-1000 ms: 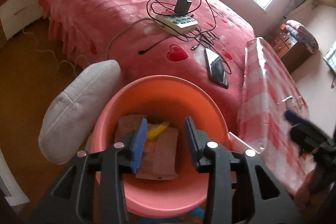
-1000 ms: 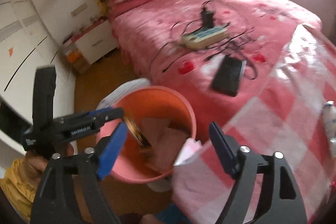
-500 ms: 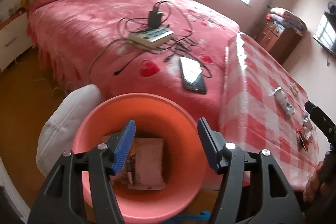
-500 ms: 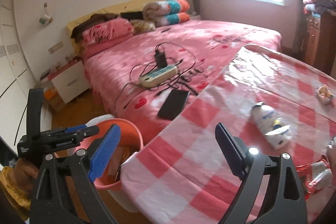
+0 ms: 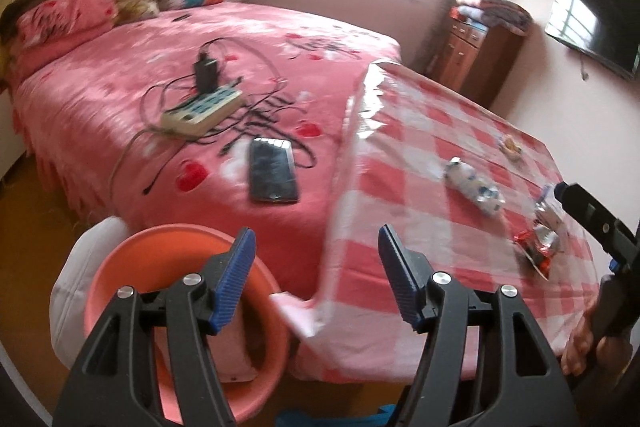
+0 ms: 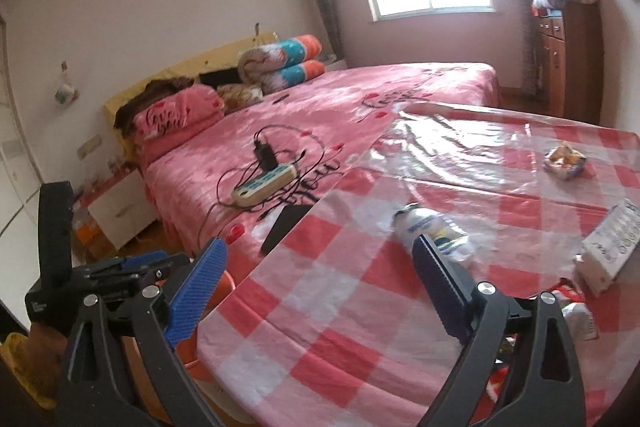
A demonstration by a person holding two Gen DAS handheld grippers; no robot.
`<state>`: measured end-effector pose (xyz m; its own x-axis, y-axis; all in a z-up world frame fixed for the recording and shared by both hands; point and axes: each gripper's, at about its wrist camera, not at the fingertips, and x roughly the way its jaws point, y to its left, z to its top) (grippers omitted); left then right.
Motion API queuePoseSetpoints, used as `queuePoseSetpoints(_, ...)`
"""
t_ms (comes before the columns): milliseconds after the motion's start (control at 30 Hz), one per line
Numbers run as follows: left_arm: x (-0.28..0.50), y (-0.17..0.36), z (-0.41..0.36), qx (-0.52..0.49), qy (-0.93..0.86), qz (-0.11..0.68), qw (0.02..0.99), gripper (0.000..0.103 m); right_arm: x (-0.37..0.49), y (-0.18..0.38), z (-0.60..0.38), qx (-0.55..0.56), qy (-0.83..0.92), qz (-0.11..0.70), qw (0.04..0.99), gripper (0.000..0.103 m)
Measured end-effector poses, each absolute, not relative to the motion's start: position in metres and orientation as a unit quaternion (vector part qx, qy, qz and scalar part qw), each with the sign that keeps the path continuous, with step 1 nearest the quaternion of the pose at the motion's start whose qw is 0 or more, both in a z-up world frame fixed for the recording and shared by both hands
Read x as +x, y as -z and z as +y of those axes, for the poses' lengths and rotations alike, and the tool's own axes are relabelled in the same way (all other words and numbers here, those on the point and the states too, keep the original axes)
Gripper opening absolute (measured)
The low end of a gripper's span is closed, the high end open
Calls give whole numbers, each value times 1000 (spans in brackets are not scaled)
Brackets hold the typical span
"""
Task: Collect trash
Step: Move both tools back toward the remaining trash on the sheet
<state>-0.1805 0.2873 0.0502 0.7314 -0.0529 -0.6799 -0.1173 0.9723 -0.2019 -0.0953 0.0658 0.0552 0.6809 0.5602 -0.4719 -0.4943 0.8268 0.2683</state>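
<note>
An orange-pink bin (image 5: 180,255) stands on the floor at the corner of a table under a red-and-white checked cloth (image 5: 400,167). My left gripper (image 5: 316,239) hangs open and empty above the bin's rim and the table corner. Trash lies on the cloth: a crumpled white-and-blue wrapper (image 5: 474,185), a red wrapper (image 5: 538,247) and a small snack wrapper (image 5: 510,145) farther back. My right gripper (image 6: 319,247) is over the table's near edge, its jaws opening with nothing between them. The white-and-blue wrapper (image 6: 432,227) lies just beyond its right finger.
A pink bed beside the table carries a phone (image 5: 273,171) and a power strip (image 5: 202,109) with tangled cables. A white cushion (image 5: 76,291) leans by the bin. A white box (image 6: 612,247) sits on the table's right. A wooden dresser (image 5: 476,63) stands at the back.
Both views have swung from the bin toward the table, and the bin has slid to the lower left. My left jaws have widened and the right jaws have spread a little more.
</note>
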Motion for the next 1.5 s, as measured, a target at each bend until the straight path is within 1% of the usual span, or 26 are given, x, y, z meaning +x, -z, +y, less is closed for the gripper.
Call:
queuePoseSetpoints(467, -161, -71, 195, -55, 55, 365, 928, 65, -86, -59, -11, 108, -228, 255, 933, 93)
queuePoseSetpoints(533, -159, -73, 181, -47, 67, 365, 927, 65, -85, -60, -24, 116, -216, 252, 936, 95)
queuePoseSetpoints(733, -155, -77, 142, -19, 113, 363, 925, 65, -77, -57, -63, 154, -182, 258, 936, 95)
queuePoseSetpoints(933, -152, -78, 100, 17, 166, 362, 917, 65, -69, -45, -109, 207, -143, 271, 929, 95)
queuePoseSetpoints(1100, -145, -75, 80, 20, 185, 373, 909, 65, -59, -29, -154, 259, -101, 292, 915, 95)
queuePoseSetpoints(1333, -121, -77, 55, 34, 194, 385, 902, 65, -43, -8, -195, 286, -70, 318, 901, 95)
queuePoseSetpoints(1500, -74, -89, 27, 39, 206, 386, 898, 65, -31, 0, -205, 281, -65, 333, 898, 95)
